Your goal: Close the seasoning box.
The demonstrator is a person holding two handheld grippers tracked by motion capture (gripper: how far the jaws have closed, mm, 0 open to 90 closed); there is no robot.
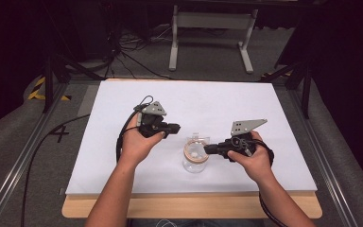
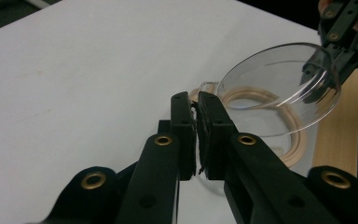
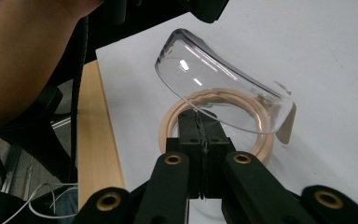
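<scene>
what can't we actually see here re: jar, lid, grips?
- High view: glass jar too small to show the lid angle or hinge.
- Right gripper view: right gripper jaws cover the pinched lid edge.
- Left gripper view: left gripper jaws hide the near jar rim; any contact unclear.

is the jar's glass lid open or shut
Open. The clear lid stands tilted up above the jar's tan ring, and the right gripper pinches its near edge.
</scene>
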